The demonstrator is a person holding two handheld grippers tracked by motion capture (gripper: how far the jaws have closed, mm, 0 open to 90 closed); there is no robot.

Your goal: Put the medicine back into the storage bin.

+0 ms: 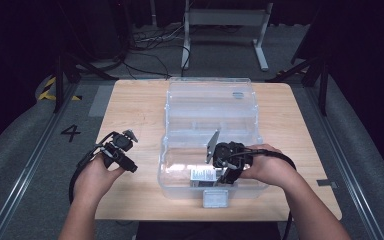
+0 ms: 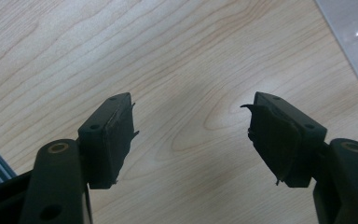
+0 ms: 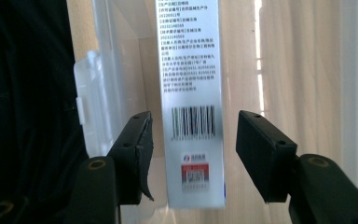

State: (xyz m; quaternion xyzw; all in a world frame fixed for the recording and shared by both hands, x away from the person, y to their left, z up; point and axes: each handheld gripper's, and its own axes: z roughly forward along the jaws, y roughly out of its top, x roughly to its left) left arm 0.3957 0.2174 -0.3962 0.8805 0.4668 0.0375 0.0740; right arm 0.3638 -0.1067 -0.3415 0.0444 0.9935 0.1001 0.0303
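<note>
Right now my right gripper (image 1: 223, 175) hangs inside the clear plastic box (image 1: 180, 187) that sits on the wooden table (image 1: 130, 107), its lid folded back toward the far edge. Looking along that gripper's jaws, I see a white carton (image 3: 192, 116) with a barcode and small printed text lying between them, its long side running away from me. Both pads stand off the carton: there is a gap on the left side and a wider gap on the right, so the jaws are apart and nothing is clamped. The carton appears to rest on the box's see-through floor, with the wood grain showing through beneath it. From above, the same carton (image 1: 202, 175) lies in the near part of the box, just beside my right gripper and close to the front wall, where the box's latch (image 1: 215, 198) juts over the table edge.

My left gripper (image 1: 121, 150) sits over bare table to the left of the box, well apart from it, held in my left hand (image 1: 94, 175). Its jaws are spread wide with only wood grain between them; a corner of the box (image 2: 354, 42) shows at the upper right of that gripper's view
</note>
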